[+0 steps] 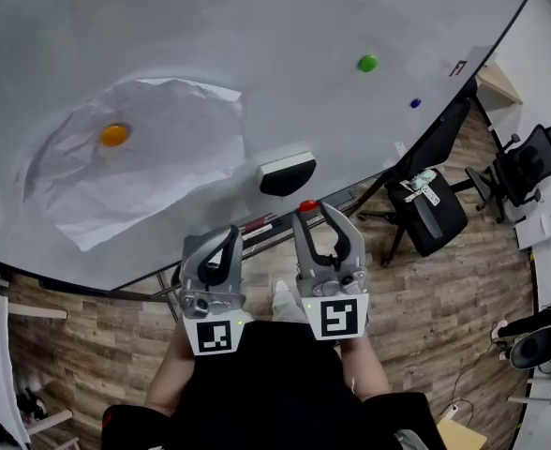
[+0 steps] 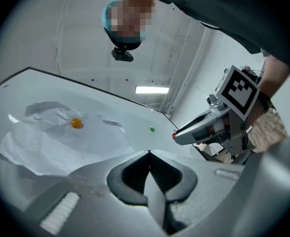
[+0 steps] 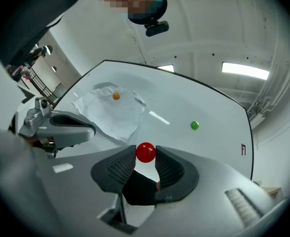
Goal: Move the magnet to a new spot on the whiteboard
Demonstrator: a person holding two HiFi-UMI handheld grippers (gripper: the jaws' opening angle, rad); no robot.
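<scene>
A round red magnet [image 3: 145,152] sits pinched between the tips of my right gripper [image 3: 145,154], which is shut on it. In the head view the red magnet [image 1: 307,205] and right gripper [image 1: 308,210] hang just off the lower edge of the whiteboard [image 1: 257,36], below the eraser [image 1: 287,173]. My left gripper [image 1: 229,239] is beside it to the left, jaws shut and empty [image 2: 149,155]. From the left gripper view the right gripper [image 2: 176,135] shows a red tip.
An orange magnet [image 1: 114,135] pins a crumpled sheet of paper [image 1: 154,157] to the board's left. A green magnet [image 1: 367,63] and a small blue magnet [image 1: 415,103] sit at upper right. Markers lie on the tray [image 1: 257,225]. Black office chairs [image 1: 430,209] stand at right.
</scene>
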